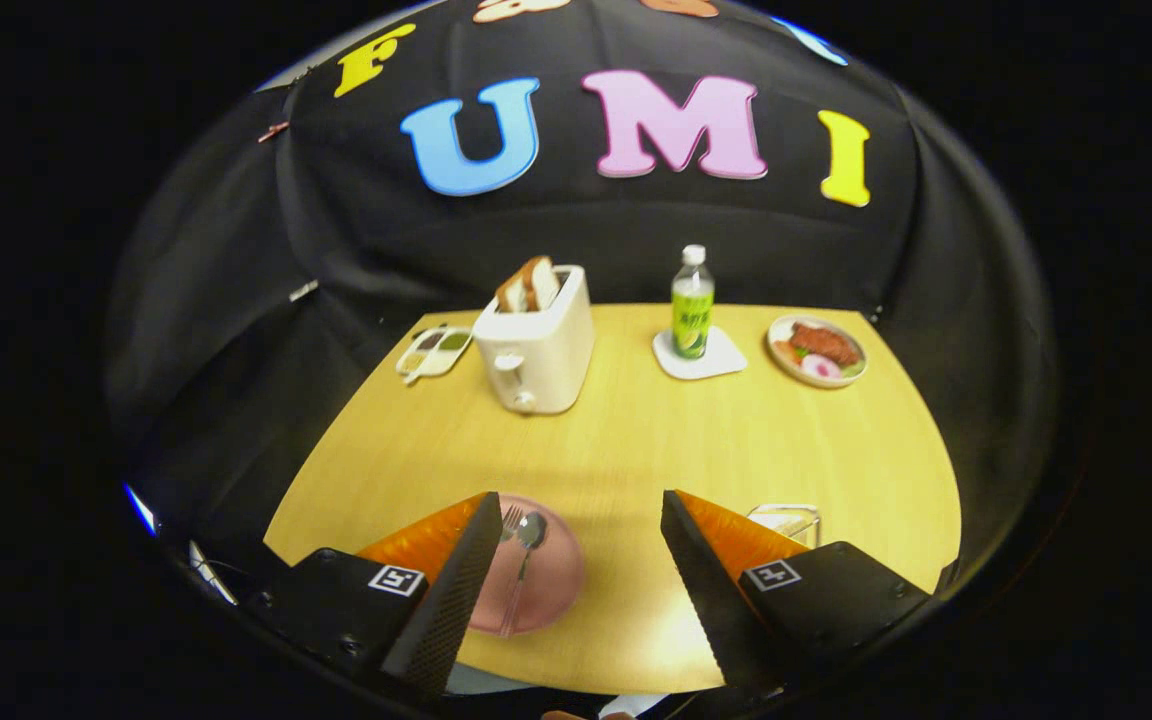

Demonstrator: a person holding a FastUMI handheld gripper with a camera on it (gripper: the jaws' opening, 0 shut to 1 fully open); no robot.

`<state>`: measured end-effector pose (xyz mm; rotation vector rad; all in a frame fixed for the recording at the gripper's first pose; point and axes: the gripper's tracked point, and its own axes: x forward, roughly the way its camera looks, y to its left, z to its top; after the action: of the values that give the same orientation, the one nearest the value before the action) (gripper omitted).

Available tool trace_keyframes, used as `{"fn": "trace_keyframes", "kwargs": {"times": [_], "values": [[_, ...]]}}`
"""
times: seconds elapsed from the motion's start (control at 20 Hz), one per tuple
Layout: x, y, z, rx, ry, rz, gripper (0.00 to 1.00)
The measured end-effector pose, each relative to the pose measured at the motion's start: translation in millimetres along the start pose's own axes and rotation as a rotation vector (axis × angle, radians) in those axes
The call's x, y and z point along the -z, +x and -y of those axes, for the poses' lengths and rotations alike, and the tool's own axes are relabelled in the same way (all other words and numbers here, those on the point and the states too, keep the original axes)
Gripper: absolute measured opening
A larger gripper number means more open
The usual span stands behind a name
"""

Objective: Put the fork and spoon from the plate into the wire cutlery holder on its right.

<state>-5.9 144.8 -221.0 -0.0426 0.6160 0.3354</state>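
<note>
Two fingers of the gripper (pixel 576 590) stand wide apart, holding nothing, above the wooden table (pixel 636 440). Toaster (pixel 534 345) at 12 o'clock from the pink plate (pixel 546 580); the wire cutlery holder (pixel 786 522) lies at 3 o'clock, partly hidden behind one finger. On the plate, the spoon (pixel 528 540) and the fork (pixel 510 522) lie side by side. Recommended approach: swing toward the plate, lower, and close on one handle only, probably the spoon's.
</note>
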Motion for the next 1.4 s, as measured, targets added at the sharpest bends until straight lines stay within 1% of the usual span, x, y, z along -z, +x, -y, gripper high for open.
{"fn": "trace_keyframes", "kwargs": {"times": [0.25,0.5,0.7,0.8,0.95,1.0,1.1,1.15,1.2,1.25,1.3,1.35,1.4], "values": [[74,40,-34,-0.045,-0.083,-0.216,0.98],[132,66,-41,-0.033,-0.177,-0.366,0.97],[160,82,-38,-0.018,-0.158,-0.449,0.96],[164,87,-38,-0.013,-0.152,-0.471,0.88],[167,95,-39,-0.005,-0.144,-0.489,0.71],[169,97,-39,-0.001,-0.141,-0.502,0.69],[174,98,-40,0.004,-0.128,-0.531,0.61],[178,97,-42,-0.001,-0.117,-0.547,0.51],[181,96,-44,-0.009,-0.103,-0.569,0.46],[182,97,-45,-0.01,-0.09,-0.578,0.32],[183,97,-47,-0.018,-0.086,-0.587,0.25],[179,98,-44,-0.014,-0.078,-0.579,0.23],[177,96,-42,-0.011,-0.084,-0.59,0.18]]}}
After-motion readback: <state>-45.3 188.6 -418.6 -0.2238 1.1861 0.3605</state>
